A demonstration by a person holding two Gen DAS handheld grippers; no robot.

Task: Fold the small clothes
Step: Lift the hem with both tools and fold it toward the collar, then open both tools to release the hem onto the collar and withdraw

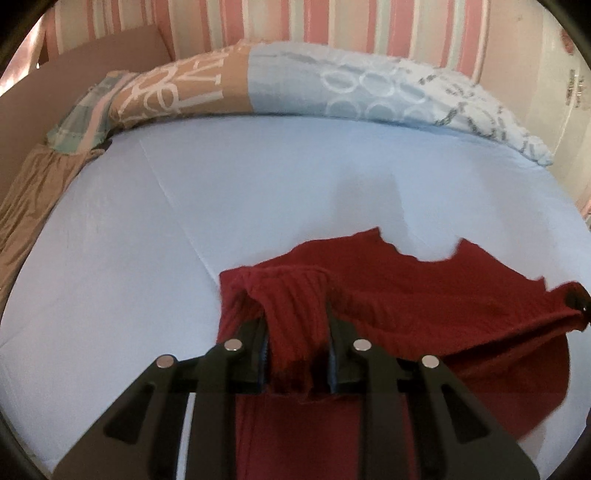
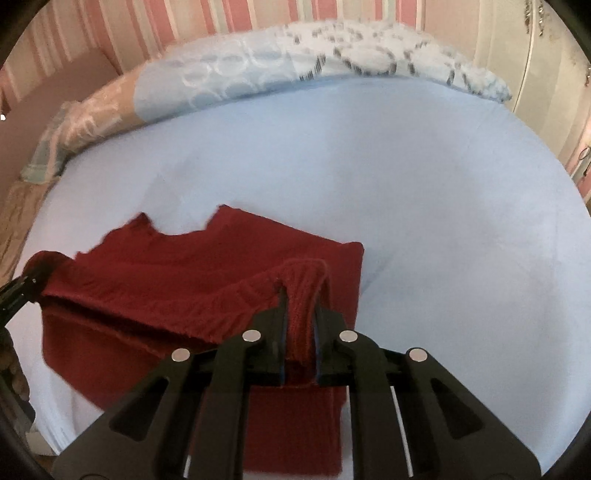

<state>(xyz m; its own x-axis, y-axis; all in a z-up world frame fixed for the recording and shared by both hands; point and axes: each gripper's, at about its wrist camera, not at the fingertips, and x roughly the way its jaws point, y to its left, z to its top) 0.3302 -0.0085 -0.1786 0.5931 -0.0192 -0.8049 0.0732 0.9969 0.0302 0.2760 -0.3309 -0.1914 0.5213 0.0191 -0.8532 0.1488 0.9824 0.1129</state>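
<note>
- A dark red knitted garment [image 1: 424,295] lies near the front of the bed, part of it flat on the pale blue sheet [image 1: 258,177] and part lifted off it.
- Its near edge is raised between the two claws and hangs in a band from one to the other; the far edge, with a notched outline, rests on the sheet.
- The left claw [image 1: 297,325] is clamped on a ribbed bunch of the garment's left end, the fabric pinched between its two black fingers [image 1: 251,332] and draping down behind them.
- The right claw [image 2: 300,306] grips the right end in the same way, a ribbed fold standing up between its fingers [image 2: 273,317].
- In the left wrist view the right claw shows as a small dark tip at the garment's far right corner; in the right wrist view the left claw shows at the left edge of the frame.
- Beyond the garment the sheet is bare up to a long patchwork pillow [image 1: 295,88] of tan, light blue and white panels lying across the head of the bed.
- A pink, white and green striped wall [image 1: 332,22] rises behind the pillow.
- A tan, shiny cloth [image 1: 33,192] hangs at the bed's left side.
</note>
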